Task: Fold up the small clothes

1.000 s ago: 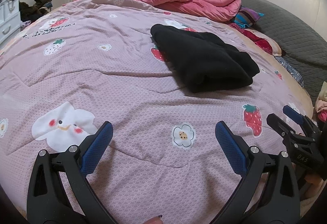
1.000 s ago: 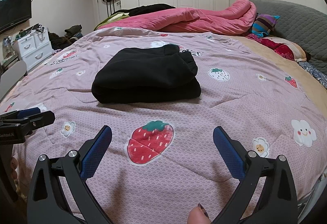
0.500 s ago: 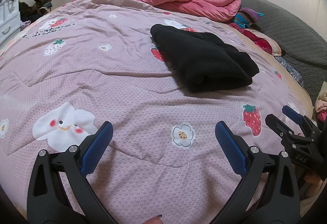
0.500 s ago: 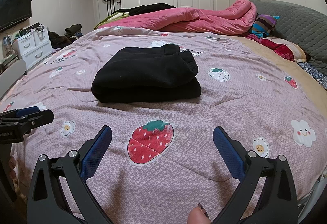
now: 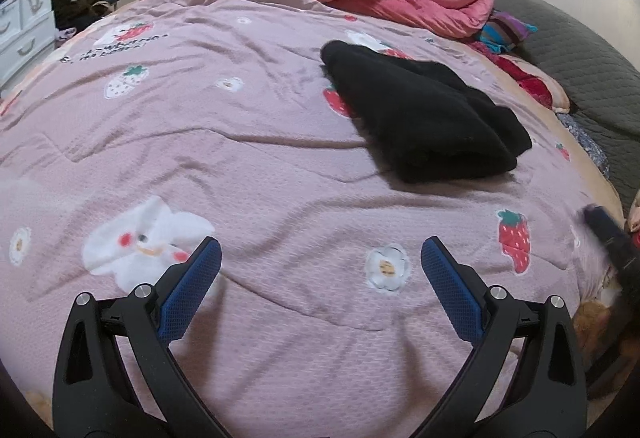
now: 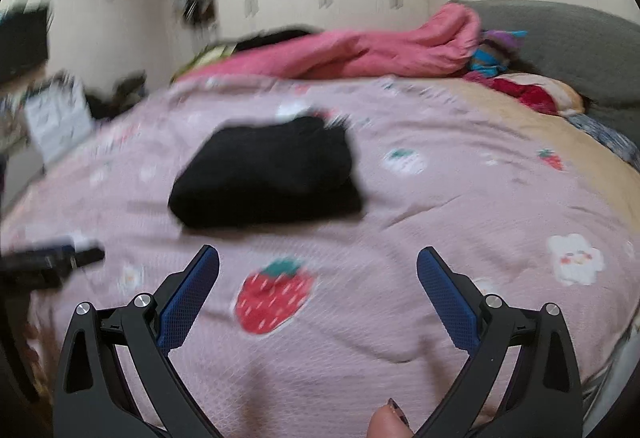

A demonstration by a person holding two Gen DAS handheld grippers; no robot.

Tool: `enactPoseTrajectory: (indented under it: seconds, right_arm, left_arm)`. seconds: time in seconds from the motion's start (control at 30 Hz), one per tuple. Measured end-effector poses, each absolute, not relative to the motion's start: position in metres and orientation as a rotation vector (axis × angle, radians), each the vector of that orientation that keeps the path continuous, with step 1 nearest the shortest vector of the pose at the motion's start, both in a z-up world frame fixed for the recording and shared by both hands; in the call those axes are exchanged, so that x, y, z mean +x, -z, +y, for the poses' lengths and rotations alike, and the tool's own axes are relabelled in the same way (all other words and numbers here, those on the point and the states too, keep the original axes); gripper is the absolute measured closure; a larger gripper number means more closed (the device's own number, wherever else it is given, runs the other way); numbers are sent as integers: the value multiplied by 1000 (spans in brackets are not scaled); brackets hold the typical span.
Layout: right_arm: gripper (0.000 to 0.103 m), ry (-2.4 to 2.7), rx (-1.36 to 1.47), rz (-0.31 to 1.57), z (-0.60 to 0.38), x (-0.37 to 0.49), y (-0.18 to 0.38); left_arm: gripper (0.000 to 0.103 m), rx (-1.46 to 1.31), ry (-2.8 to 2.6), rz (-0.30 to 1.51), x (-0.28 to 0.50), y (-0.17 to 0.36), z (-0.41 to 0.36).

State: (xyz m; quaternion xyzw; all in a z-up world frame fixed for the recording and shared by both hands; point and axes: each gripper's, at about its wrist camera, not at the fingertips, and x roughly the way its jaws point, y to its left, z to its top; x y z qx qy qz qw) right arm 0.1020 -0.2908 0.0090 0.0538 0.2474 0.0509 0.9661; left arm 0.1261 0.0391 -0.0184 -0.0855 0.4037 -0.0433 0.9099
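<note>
Since a second ago my right gripper (image 6: 318,262) swings, view blurred; left gripper (image 5: 320,254) barely shifts. Both jaws wide open, empty. Folded black garment (image 5: 420,118) sits upper right on quilt (image 5: 240,166); approach level, pinch its edge.

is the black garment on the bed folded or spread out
Folded: the black garment lies as a compact stack with doubled layers on the quilt.

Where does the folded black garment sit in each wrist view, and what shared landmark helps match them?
Left wrist: folded black garment lies right of centre, upper half, on the pink quilt.
Right wrist: blurred, it lies left of centre.
Shared landmark: the rumpled pink duvet behind it.
</note>
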Motion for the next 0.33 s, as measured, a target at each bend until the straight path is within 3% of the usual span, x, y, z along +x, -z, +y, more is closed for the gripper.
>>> enactPoseTrajectory:
  seconds: [0.17, 0.33]
  right_arm:
    - [4, 368, 210, 368, -429, 53, -49]
    - [4, 861, 282, 585, -595, 12, -2]
  left_arm:
    - [9, -317, -74, 811, 137, -2, 134]
    - [9, -305, -384, 795, 142, -14, 272]
